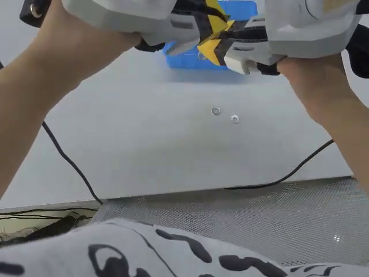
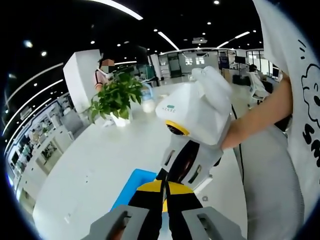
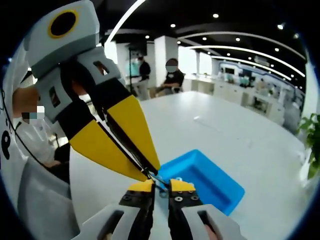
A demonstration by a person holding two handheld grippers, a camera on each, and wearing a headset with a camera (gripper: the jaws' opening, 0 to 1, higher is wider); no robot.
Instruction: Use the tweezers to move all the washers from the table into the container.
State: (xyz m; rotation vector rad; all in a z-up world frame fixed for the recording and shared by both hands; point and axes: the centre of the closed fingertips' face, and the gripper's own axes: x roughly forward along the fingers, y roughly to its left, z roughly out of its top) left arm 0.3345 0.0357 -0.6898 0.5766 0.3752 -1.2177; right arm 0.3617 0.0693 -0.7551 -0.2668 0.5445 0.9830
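Two small metal washers lie on the grey table. Beyond them stands the blue container, also in the right gripper view and the left gripper view. Both grippers are held up in the air, tip to tip, in front of the container. My left gripper has its yellow jaws shut on the thin tweezers. My right gripper meets it head on, its jaws closed on the tweezers' end.
Two black cables trail over the table towards its near edge. A perforated metal shelf runs below that edge. A potted plant and people stand on the far side of the room.
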